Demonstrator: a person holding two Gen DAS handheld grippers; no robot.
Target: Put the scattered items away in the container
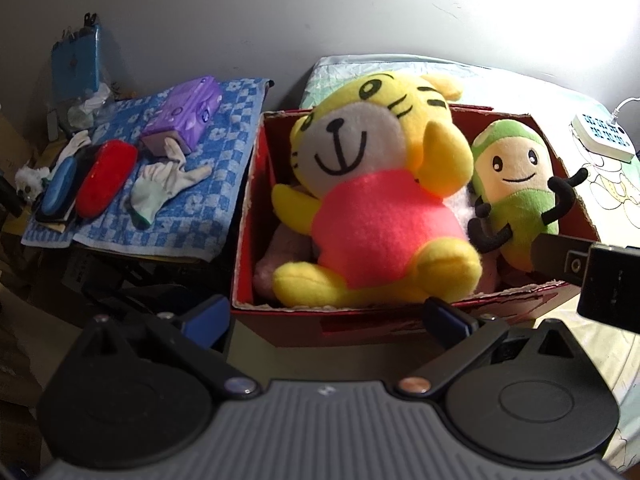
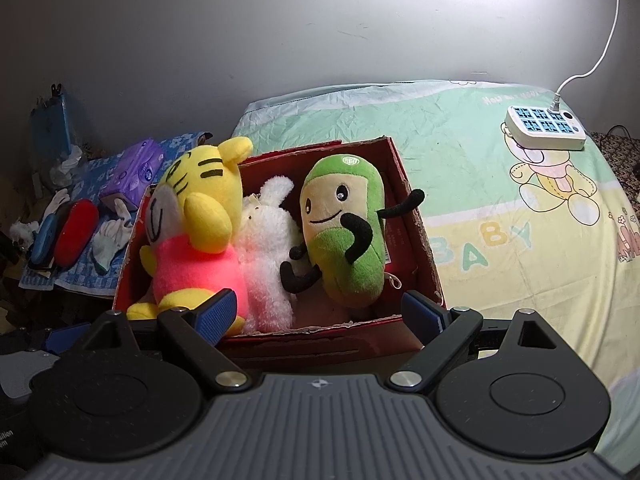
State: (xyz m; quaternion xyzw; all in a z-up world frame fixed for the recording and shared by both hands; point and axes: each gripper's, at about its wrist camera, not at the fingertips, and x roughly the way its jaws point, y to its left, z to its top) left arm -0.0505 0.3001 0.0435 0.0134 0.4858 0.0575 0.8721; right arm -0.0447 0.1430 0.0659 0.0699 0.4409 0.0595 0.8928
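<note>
Left wrist view: left gripper (image 1: 326, 312) spread wide, holding nothing; red cardboard box (image 1: 400, 322) contains yellow plush tiger in pink shirt (image 1: 372, 200) and green bean-shaped plush (image 1: 516, 188).
Right wrist view: right gripper (image 2: 320, 308) wide apart, empty; white fluffy plush rabbit (image 2: 268, 248) between both toys.

Both wrist views face the box (image 1: 280, 320) closely.

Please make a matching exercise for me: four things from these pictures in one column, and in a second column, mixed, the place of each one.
1. tiger plush
2. green plush
3. power strip
4. red pouch

a. on the checked blue cloth
b. on the bedsheet, outside the box
c. left side of the red box
d. right side of the red box

Pairs: 1-c, 2-d, 3-b, 4-a
</note>
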